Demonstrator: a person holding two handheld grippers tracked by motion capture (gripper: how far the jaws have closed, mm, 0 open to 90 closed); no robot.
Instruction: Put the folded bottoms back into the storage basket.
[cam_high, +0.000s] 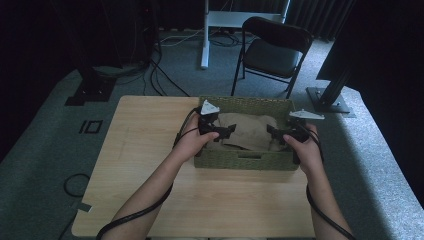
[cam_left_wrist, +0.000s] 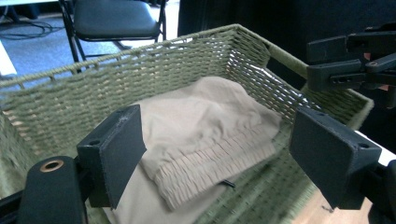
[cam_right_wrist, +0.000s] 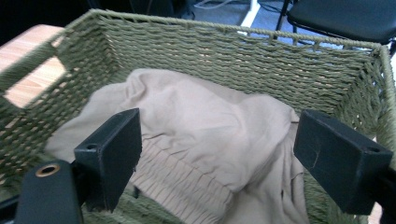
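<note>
A person's forearms enter from the near edge of the wooden bench (cam_high: 150, 175), cut off above the elbows, each trailing a black cable. The left hand (cam_high: 192, 142) holds the left gripper (cam_high: 225, 131) over the left end of a woven green basket (cam_high: 240, 161), which sits toward the far right part of the bench; the right hand (cam_high: 304, 147) holds the right gripper (cam_high: 272, 131) over the basket's right end. From the high view the dark gripper bodies merge with the dim light, and their fingers are hard to make out there.

In the left gripper view, the left gripper's fingers (cam_left_wrist: 114, 156) stand wide apart with nothing clamped between them, above a crumpled beige garment (cam_left_wrist: 205, 126) with a gathered band. The garment lies inside the basket (cam_left_wrist: 154, 70); its near end runs out of the picture at the bottom edge, and whether the left finger touches the cloth cannot be told. The right gripper (cam_left_wrist: 322, 65) shows at the upper right, partly cut off.

In the right gripper view, the right gripper's fingers (cam_right_wrist: 112, 154) also stand wide apart, holding nothing, over the same garment (cam_right_wrist: 205, 126) in the basket (cam_right_wrist: 233, 60). Folds hide how the cloth is laid.

Beyond the bench's far edge, a black folding chair (cam_high: 272, 52) stands on grey carpet; the surroundings sink into darkness.
</note>
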